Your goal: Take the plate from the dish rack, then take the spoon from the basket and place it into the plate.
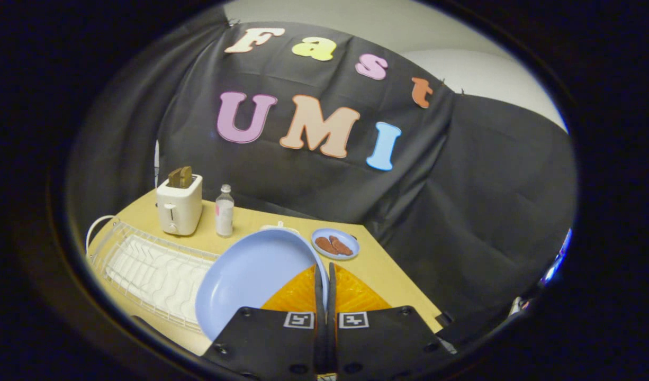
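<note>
Item: round pale-blue plate (250, 278), pinched at its rim in my gripper (324, 275), fingers clenched on it. It is held tilted over the white wire dish rack (144, 270), left of the fingers; orange ribbed basket (351, 293) directly beneath them.

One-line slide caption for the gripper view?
Gripper shut on the rim of a blue plate, holding it tilted above the white dish rack and orange basket.
</note>
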The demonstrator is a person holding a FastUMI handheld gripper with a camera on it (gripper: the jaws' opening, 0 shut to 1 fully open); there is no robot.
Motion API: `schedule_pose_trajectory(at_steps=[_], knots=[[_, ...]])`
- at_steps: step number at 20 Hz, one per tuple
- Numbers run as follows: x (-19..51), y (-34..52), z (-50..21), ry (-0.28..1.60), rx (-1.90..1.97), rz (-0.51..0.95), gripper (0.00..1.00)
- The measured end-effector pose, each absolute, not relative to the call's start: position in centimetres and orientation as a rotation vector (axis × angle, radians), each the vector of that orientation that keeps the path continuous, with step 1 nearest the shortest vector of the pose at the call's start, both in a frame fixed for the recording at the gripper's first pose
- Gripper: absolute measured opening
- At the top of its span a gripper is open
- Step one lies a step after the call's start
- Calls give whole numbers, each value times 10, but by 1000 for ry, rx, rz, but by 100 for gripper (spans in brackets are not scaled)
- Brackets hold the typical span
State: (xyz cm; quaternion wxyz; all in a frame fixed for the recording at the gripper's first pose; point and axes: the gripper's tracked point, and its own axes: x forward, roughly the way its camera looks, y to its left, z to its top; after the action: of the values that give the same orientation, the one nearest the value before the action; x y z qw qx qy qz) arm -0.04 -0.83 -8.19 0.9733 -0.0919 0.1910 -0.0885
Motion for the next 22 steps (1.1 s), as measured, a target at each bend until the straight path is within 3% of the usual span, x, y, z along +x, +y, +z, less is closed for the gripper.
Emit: schedule_pose_trajectory(at_steps=[16, 22], knots=[[-64, -115, -216, 579, 139, -126, 3], [-55, -127, -275, 633, 257, -105, 3]])
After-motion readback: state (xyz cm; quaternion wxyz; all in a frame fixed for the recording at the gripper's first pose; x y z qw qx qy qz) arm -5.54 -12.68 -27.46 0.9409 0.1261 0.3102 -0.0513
